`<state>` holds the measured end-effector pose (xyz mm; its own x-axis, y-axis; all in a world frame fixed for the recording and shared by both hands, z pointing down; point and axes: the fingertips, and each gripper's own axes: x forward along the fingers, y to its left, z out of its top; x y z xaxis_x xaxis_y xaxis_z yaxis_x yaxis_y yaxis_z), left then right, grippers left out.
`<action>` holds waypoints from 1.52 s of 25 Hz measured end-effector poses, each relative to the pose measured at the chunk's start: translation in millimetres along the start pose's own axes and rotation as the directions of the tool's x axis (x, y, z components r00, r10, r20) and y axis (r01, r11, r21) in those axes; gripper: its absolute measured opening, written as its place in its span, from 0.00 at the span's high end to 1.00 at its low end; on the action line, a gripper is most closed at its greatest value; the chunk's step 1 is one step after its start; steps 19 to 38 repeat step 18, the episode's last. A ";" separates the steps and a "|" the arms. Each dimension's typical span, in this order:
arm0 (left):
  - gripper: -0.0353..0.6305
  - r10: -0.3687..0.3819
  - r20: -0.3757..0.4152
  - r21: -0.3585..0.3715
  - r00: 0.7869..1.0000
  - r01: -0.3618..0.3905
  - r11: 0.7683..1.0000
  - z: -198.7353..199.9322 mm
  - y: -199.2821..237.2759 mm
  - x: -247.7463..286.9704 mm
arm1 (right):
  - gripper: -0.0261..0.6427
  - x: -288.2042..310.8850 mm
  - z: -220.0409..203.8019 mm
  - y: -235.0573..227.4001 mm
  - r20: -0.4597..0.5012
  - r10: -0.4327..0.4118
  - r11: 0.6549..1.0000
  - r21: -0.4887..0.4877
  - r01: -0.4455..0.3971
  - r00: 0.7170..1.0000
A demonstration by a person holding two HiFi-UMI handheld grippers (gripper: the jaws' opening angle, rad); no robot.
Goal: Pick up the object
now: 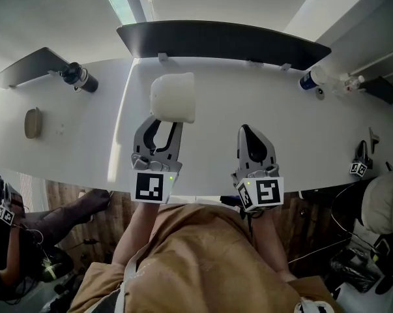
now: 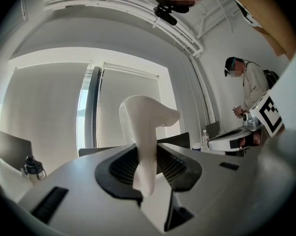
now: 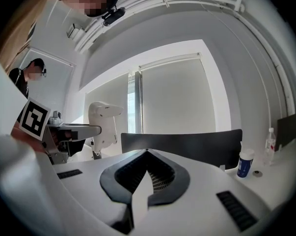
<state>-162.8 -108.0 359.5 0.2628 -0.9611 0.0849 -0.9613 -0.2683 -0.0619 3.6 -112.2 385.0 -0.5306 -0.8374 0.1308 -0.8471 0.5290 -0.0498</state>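
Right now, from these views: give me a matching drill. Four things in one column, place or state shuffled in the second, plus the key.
Things:
1. white object
2. right hand-held gripper
3. blue-label bottle
4. dark bottle

Place or state:
A. far left part of the table
B. jaws together, nothing between them
C. clamped in the left hand-held gripper
D. far right part of the table

Pairs: 1-C, 2-B, 3-D, 4-A
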 end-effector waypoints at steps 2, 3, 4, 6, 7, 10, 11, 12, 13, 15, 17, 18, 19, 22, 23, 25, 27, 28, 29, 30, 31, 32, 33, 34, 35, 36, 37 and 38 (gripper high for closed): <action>0.76 0.001 0.008 0.002 1.000 -0.001 1.000 1.2 1.3 1.0 | 0.95 2.0 1.0 -0.8 0.004 -0.003 1.000 -0.005 0.003 1.000; 0.76 0.001 0.016 0.002 1.000 -0.001 1.000 2.2 1.1 1.1 | 0.95 2.1 0.9 -0.9 0.004 -0.004 1.000 -0.007 0.004 1.000; 0.76 -0.001 0.023 0.003 1.000 0.001 1.000 2.9 0.2 0.8 | 0.95 1.2 0.4 -1.2 0.004 -0.006 1.000 -0.008 0.006 1.000; 0.76 -0.007 0.025 0.004 1.000 0.007 1.000 3.2 -2.6 -0.4 | 0.95 -1.9 -0.1 -2.1 0.001 -0.011 1.000 -0.009 0.011 1.000; 0.76 -0.010 0.023 0.003 1.000 0.010 1.000 3.1 -3.5 -1.0 | 0.95 -3.2 0.0 -2.4 0.000 -0.014 1.000 -0.009 0.014 1.000; 0.76 -0.019 0.015 0.006 1.000 0.019 1.000 2.4 -4.3 -2.8 | 0.95 -5.5 0.0 -2.2 -0.001 -0.024 1.000 -0.007 0.024 1.000; 0.76 -0.022 0.015 0.008 1.000 0.022 1.000 2.4 -4.7 -3.4 | 0.95 -6.5 0.0 -2.0 0.000 -0.026 1.000 -0.006 0.026 1.000; 0.76 -0.025 0.017 0.008 1.000 0.025 1.000 2.5 -5.5 -4.3 | 0.95 -7.9 -0.1 -1.5 0.001 -0.027 1.000 -0.004 0.027 1.000; 0.76 -0.027 0.019 0.006 0.999 0.027 1.000 2.6 -6.4 -5.5 | 0.95 -9.6 -0.3 -0.8 0.002 -0.027 1.000 -0.002 0.027 1.000; 0.76 -0.030 0.020 0.007 0.999 0.030 1.000 2.7 -9.0 -8.0 | 0.95 -13.6 -1.8 0.0 -0.002 -0.027 1.000 0.003 0.027 1.000; 0.76 -0.036 0.016 0.011 0.999 0.035 0.999 2.2 -12.2 -9.7 | 0.95 -17.6 -3.3 -0.1 -0.006 -0.029 1.000 0.006 0.029 1.000; 0.76 -0.038 0.014 0.014 0.999 0.038 0.999 1.9 -13.8 -10.4 | 0.95 -19.4 -4.0 -0.3 -0.007 -0.030 1.000 0.007 0.030 1.000; 0.76 -0.038 0.014 0.014 0.999 0.038 0.999 1.9 -13.8 -10.4 | 0.95 -19.4 -4.0 -0.3 -0.007 -0.030 1.000 0.007 0.030 1.000; 0.76 -0.038 0.014 0.014 0.999 0.038 0.999 1.9 -13.8 -10.4 | 0.95 -19.4 -4.0 -0.3 -0.007 -0.030 1.000 0.007 0.030 1.000; 0.76 -0.038 0.014 0.014 0.999 0.038 0.999 1.9 -13.8 -10.4 | 0.95 -19.4 -4.0 -0.3 -0.007 -0.030 1.000 0.007 0.030 1.000; 0.76 -0.038 0.014 0.014 0.999 0.038 0.999 1.9 -13.8 -10.4 | 0.95 -19.4 -4.0 -0.3 -0.007 -0.030 1.000 0.007 0.030 1.000; 0.76 -0.038 0.014 0.014 0.999 0.038 0.999 1.9 -13.8 -10.4 | 0.95 -19.4 -4.0 -0.3 -0.007 -0.030 1.000 0.007 0.030 1.000; 0.76 -0.038 0.014 0.014 0.999 0.038 0.999 1.9 -13.8 -10.4 | 0.95 -19.4 -4.0 -0.3 -0.007 -0.030 1.000 0.007 0.030 1.000; 0.76 -0.038 0.014 0.014 0.999 0.038 0.999 1.9 -13.8 -10.4 | 0.95 -19.4 -4.0 -0.3 -0.007 -0.030 1.000 0.007 0.030 1.000; 0.76 -0.038 0.014 0.014 0.999 0.038 0.999 1.9 -13.8 -10.4 | 0.95 -19.4 -4.0 -0.3 -0.007 -0.030 1.000 0.007 0.030 1.000; 0.76 -0.038 0.014 0.014 0.999 0.038 0.999 1.9 -13.8 -10.4 | 0.95 -19.4 -4.0 -0.3 -0.007 -0.030 1.000 0.007 0.030 1.000; 0.76 -0.038 0.014 0.014 0.999 0.038 0.999 1.9 -13.8 -10.4 | 0.95 -19.4 -4.0 -0.3 -0.007 -0.030 1.000 0.007 0.030 1.000; 0.76 -0.038 0.014 0.014 0.999 0.038 0.999 1.9 -13.8 -10.4 | 0.95 -19.4 -4.0 -0.3 -0.007 -0.030 1.000 0.007 0.030 1.000; 0.76 -0.038 0.014 0.014 0.999 0.038 0.999 1.9 -13.8 -10.4 | 0.95 -19.4 -4.0 -0.3 -0.007 -0.030 1.000 0.007 0.030 1.000; 0.76 -0.038 0.014 0.014 0.999 0.038 0.999 1.9 -13.8 -10.4 | 0.95 -19.4 -4.0 -0.3 -0.007 -0.030 1.000 0.007 0.030 1.000; 0.76 -0.038 0.014 0.014 0.999 0.038 0.999 1.9 -13.8 -10.4 | 0.95 -19.4 -4.0 -0.3 -0.007 -0.030 1.000 0.007 0.030 1.000; 0.76 -0.038 0.014 0.014 0.999 0.038 0.999 1.9 -13.8 -10.4 | 0.95 -19.4 -4.0 -0.3 -0.007 -0.030 1.000 0.007 0.030 1.000; 0.76 -0.038 0.014 0.014 0.999 0.038 0.999 1.9 -13.8 -10.4 | 0.95 -19.4 -4.0 -0.3 -0.007 -0.030 1.000 0.007 0.030 1.000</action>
